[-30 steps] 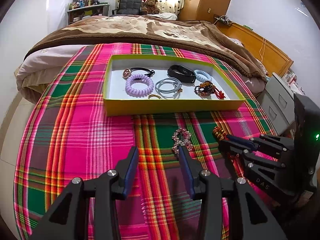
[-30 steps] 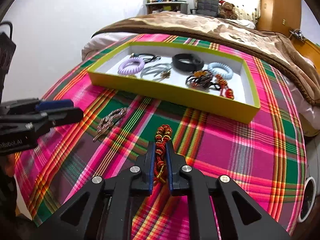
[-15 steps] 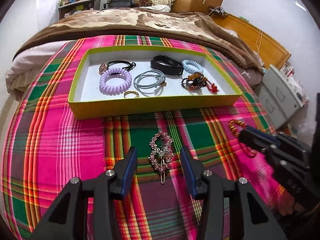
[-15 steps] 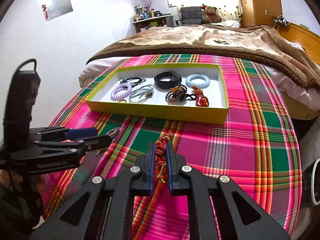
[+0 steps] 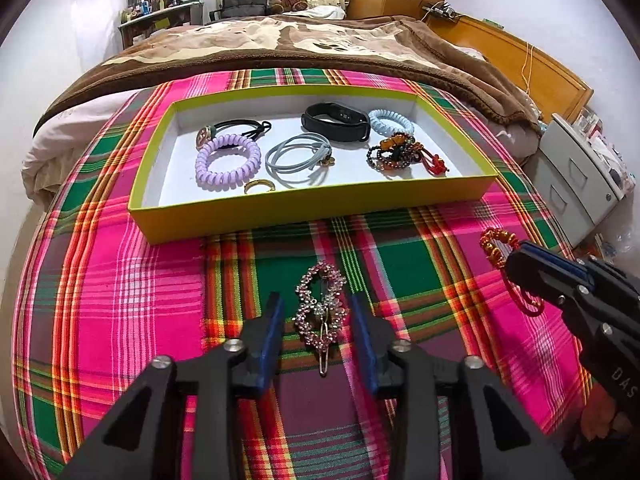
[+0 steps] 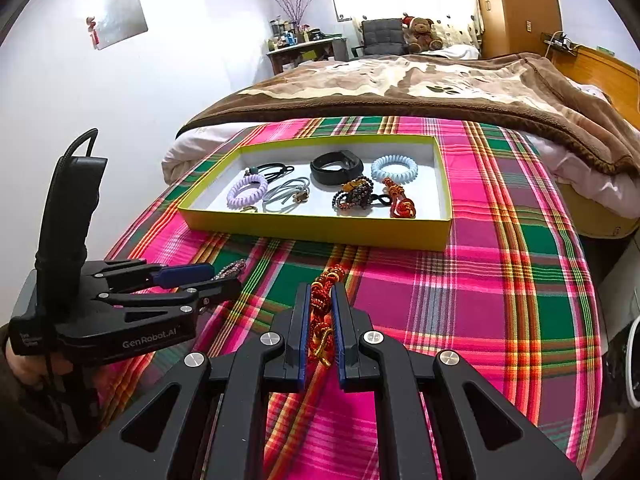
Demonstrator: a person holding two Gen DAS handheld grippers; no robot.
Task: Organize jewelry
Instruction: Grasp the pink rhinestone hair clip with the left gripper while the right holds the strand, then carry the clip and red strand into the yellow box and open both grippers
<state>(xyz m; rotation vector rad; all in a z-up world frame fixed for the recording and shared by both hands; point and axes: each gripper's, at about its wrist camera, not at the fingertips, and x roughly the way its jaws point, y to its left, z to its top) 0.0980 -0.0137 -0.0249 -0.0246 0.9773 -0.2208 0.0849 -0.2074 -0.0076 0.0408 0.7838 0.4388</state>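
Observation:
A rhinestone hair clip (image 5: 321, 317) lies on the plaid cloth (image 5: 120, 280), between the open fingers of my left gripper (image 5: 318, 310), which straddles it without touching. My right gripper (image 6: 320, 300) is shut on a red-and-gold beaded bracelet (image 6: 323, 300) and holds it above the cloth; the bracelet also shows in the left wrist view (image 5: 498, 246), right of the clip. The yellow-green tray (image 5: 312, 208) beyond holds several hair ties, a black band, a ring and beaded bracelets.
The plaid cloth covers the foot of a bed with a brown blanket (image 5: 280, 48) behind the tray. A grey drawer unit (image 5: 580, 176) stands at the right of the bed. My left gripper (image 6: 188, 276) shows at the left of the right wrist view.
My left gripper has moved forward so the hair clip now sits between its open fingers. My right gripper has lifted and drawn back with the bracelet still held.

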